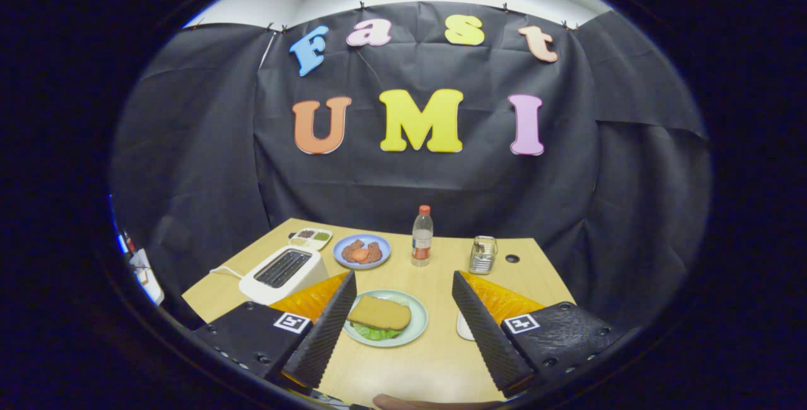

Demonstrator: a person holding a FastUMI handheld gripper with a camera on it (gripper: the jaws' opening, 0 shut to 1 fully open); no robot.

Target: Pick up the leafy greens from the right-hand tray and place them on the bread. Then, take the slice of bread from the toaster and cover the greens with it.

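A pale green plate (416,322) lies on the wooden table between my fingers, a little ahead of the tips. On it a slice of bread (380,313) covers leafy greens (373,333), which peek out at the near edge. The white toaster (284,273) stands beyond my left finger, its slots dark. My gripper (403,293) hovers above the table, open wide, with nothing between its fingers. A white tray edge (464,328) shows just inside my right finger, mostly hidden by it.
A blue plate (362,251) with reddish food sits at the back, next to a plastic bottle (422,236) with an orange cap. A small compartment tray (310,237) lies behind the toaster. A metal grater (483,255) stands at the back right, near a round hole (512,258) in the table.
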